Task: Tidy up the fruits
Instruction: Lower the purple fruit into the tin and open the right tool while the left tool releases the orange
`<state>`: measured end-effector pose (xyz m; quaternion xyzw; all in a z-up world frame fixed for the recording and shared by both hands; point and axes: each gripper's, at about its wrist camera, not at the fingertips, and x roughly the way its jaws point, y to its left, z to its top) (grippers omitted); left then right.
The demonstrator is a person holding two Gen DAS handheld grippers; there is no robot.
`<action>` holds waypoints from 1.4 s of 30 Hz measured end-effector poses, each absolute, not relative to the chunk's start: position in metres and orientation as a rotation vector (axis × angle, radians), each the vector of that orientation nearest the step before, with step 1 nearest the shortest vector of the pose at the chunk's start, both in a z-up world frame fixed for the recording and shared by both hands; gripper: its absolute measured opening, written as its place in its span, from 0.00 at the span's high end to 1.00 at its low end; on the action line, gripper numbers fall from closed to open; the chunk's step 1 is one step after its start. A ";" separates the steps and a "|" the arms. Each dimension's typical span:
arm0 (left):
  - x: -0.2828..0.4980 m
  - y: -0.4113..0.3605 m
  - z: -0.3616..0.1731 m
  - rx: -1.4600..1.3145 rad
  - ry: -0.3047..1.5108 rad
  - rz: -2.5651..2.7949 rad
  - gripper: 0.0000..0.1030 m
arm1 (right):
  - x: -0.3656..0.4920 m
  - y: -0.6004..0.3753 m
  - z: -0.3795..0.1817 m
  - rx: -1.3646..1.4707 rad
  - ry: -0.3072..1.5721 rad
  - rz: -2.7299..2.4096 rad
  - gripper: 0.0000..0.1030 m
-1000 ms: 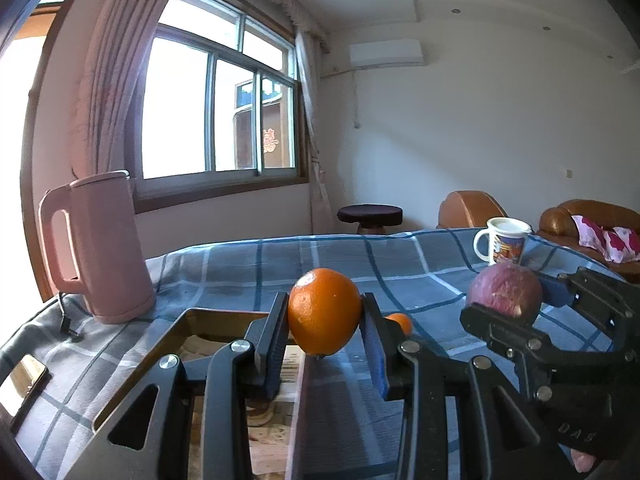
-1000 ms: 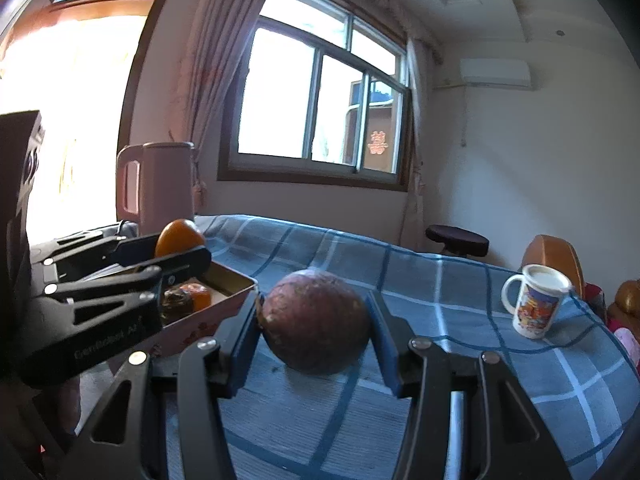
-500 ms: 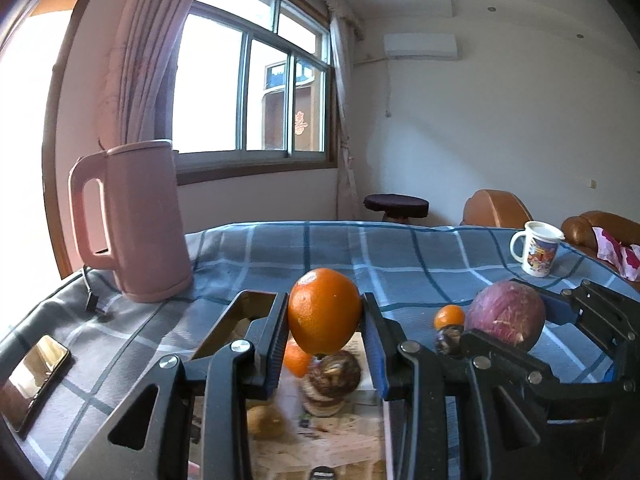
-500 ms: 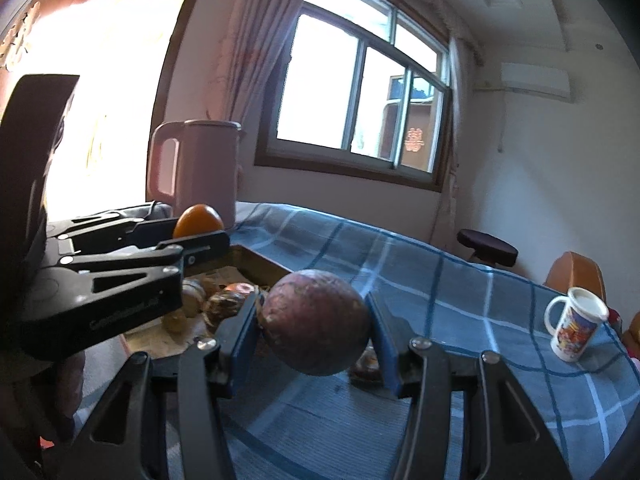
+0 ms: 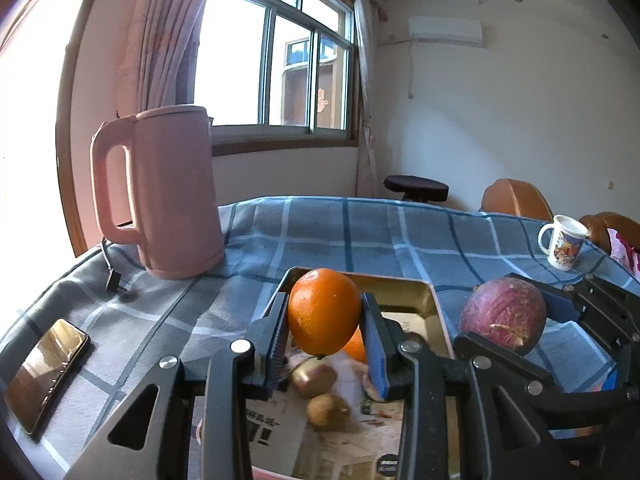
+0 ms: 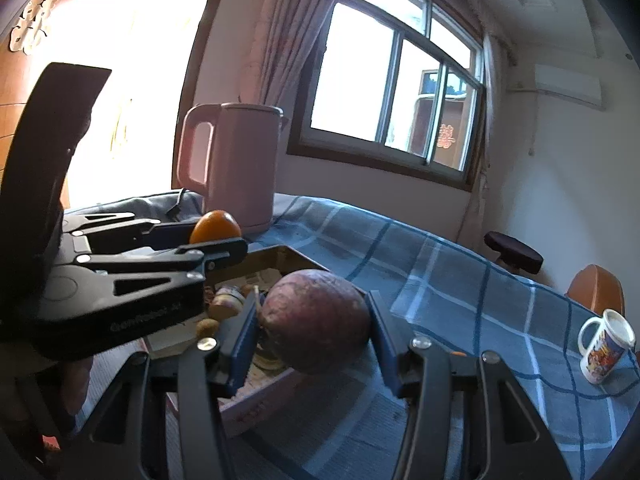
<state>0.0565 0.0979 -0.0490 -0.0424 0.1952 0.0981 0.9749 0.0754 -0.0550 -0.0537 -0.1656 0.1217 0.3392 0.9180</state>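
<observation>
Blue plaid-clothed table (image 5: 360,240) carries pink kettle (image 5: 168,192), phone (image 5: 44,368), mug (image 5: 564,248), gold tray (image 5: 404,284).

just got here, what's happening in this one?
A person is sorting fruit into a tray on the table, with a handheld gripper in each hand. The left gripper is shut on an orange, held above the tray. The right gripper is shut on a purple fruit, held over the tray's near edge. A few small fruits already lie in the tray. Neither held fruit has been set down yet.
</observation>
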 end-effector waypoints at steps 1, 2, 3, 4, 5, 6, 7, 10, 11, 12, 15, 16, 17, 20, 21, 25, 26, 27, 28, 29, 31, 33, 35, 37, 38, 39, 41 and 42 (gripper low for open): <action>0.057 0.100 -0.050 -0.086 0.399 0.201 0.64 | 0.075 -0.052 -0.054 -0.346 0.251 0.702 0.47; 0.057 0.102 -0.050 -0.088 0.404 0.203 0.64 | 0.075 -0.047 -0.055 -0.356 0.256 0.707 0.47; 0.058 0.105 -0.051 -0.090 0.410 0.209 0.64 | 0.075 -0.044 -0.056 -0.361 0.261 0.709 0.47; 0.058 0.106 -0.051 -0.091 0.413 0.211 0.64 | 0.076 -0.041 -0.057 -0.368 0.267 0.712 0.47; 0.058 0.109 -0.052 -0.091 0.418 0.215 0.64 | 0.076 -0.038 -0.058 -0.375 0.273 0.717 0.47; 0.058 0.111 -0.052 -0.093 0.420 0.220 0.64 | 0.076 -0.035 -0.060 -0.380 0.279 0.722 0.47; 0.059 0.114 -0.052 -0.096 0.425 0.225 0.64 | 0.077 -0.033 -0.061 -0.385 0.286 0.727 0.47; 0.060 0.118 -0.054 -0.100 0.440 0.230 0.64 | 0.078 -0.029 -0.062 -0.403 0.300 0.735 0.47; 0.061 0.120 -0.054 -0.103 0.443 0.229 0.64 | 0.079 -0.027 -0.063 -0.408 0.306 0.741 0.47; 0.061 0.120 -0.055 -0.103 0.447 0.229 0.64 | 0.080 -0.026 -0.064 -0.413 0.315 0.747 0.47; 0.064 0.122 -0.057 -0.100 0.464 0.230 0.64 | 0.083 -0.018 -0.067 -0.437 0.341 0.754 0.47; 0.064 0.122 -0.058 -0.102 0.468 0.226 0.64 | 0.084 -0.017 -0.068 -0.442 0.349 0.756 0.47; 0.065 0.122 -0.058 -0.101 0.469 0.225 0.64 | 0.084 -0.016 -0.068 -0.447 0.354 0.757 0.47; 0.067 0.121 -0.059 -0.092 0.483 0.219 0.64 | 0.084 -0.013 -0.070 -0.454 0.365 0.764 0.47; 0.068 0.121 -0.059 -0.092 0.489 0.217 0.64 | 0.084 -0.013 -0.071 -0.457 0.370 0.766 0.47; 0.070 0.122 -0.060 -0.092 0.500 0.217 0.64 | 0.084 -0.010 -0.072 -0.470 0.377 0.770 0.47; 0.070 0.122 -0.060 -0.093 0.498 0.218 0.64 | 0.084 -0.010 -0.072 -0.471 0.378 0.772 0.47; 0.068 0.122 -0.059 -0.094 0.493 0.219 0.64 | 0.084 -0.009 -0.072 -0.472 0.379 0.772 0.47; 0.068 0.122 -0.059 -0.093 0.492 0.220 0.64 | 0.084 -0.008 -0.072 -0.474 0.379 0.773 0.47; 0.068 0.122 -0.059 -0.091 0.491 0.221 0.64 | 0.084 -0.008 -0.073 -0.476 0.381 0.780 0.47; 0.067 0.122 -0.059 -0.090 0.490 0.220 0.64 | 0.084 -0.006 -0.073 -0.486 0.388 0.797 0.47; 0.067 0.121 -0.059 -0.085 0.488 0.224 0.64 | 0.082 -0.002 -0.076 -0.506 0.389 0.793 0.47; 0.066 0.120 -0.058 -0.079 0.482 0.230 0.58 | 0.080 0.000 -0.077 -0.521 0.388 0.788 0.47; 0.064 0.119 -0.057 -0.072 0.469 0.244 0.40 | 0.080 0.001 -0.078 -0.527 0.387 0.780 0.43; 0.062 0.119 -0.056 -0.071 0.457 0.258 0.29 | 0.080 0.000 -0.077 -0.524 0.388 0.775 0.33; 0.059 0.119 -0.055 -0.072 0.445 0.264 0.27 | 0.080 -0.002 -0.077 -0.514 0.384 0.769 0.29; 0.055 0.119 -0.051 -0.080 0.425 0.255 0.27 | 0.079 -0.011 -0.072 -0.469 0.360 0.770 0.25; 0.054 0.119 -0.050 -0.082 0.419 0.254 0.27 | 0.080 -0.015 -0.070 -0.450 0.363 0.771 0.25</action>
